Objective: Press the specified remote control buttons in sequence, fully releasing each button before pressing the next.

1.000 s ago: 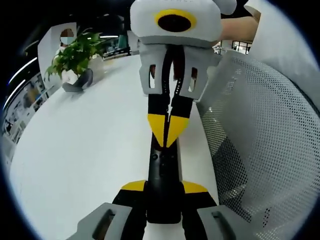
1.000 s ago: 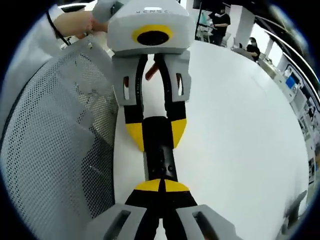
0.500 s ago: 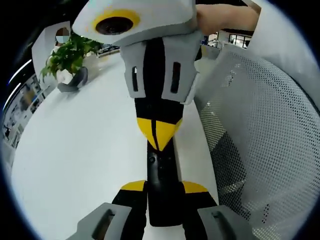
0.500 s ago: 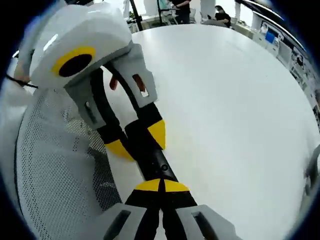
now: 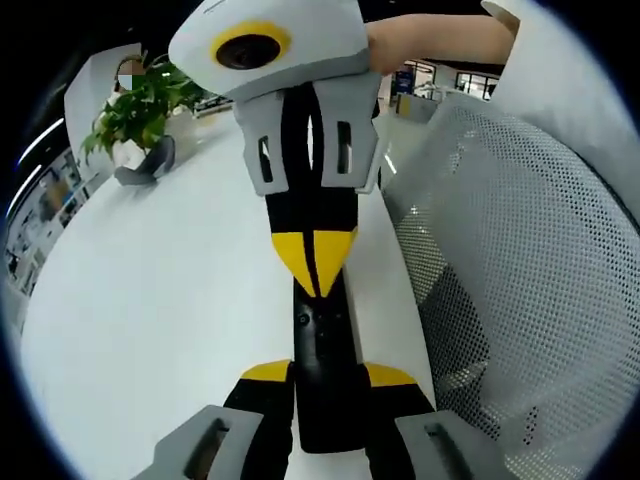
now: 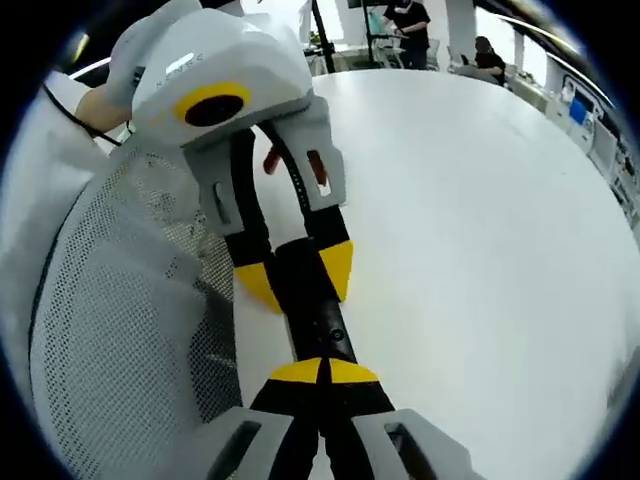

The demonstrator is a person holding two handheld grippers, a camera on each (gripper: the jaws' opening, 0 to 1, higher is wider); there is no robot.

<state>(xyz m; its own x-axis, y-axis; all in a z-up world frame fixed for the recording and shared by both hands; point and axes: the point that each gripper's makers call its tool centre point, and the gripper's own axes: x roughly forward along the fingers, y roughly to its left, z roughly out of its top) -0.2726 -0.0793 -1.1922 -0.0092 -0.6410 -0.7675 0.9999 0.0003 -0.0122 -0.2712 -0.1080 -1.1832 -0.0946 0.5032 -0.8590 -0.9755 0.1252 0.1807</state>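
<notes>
The left gripper (image 5: 325,375) clamps the near end of a slim black plastic remote control (image 5: 322,335), held above the white table (image 5: 170,300). The right gripper (image 6: 322,372), jaws together, rests its yellow tips on the remote's far end. The remote looks light, rigid and smooth; it is best held by its edges, clear of the buttons. A white mesh chair back (image 5: 520,270) stands right.

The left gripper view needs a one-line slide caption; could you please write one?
Left gripper clamps a black remote control over the white table while the right gripper's shut yellow tips meet its buttons.
</notes>
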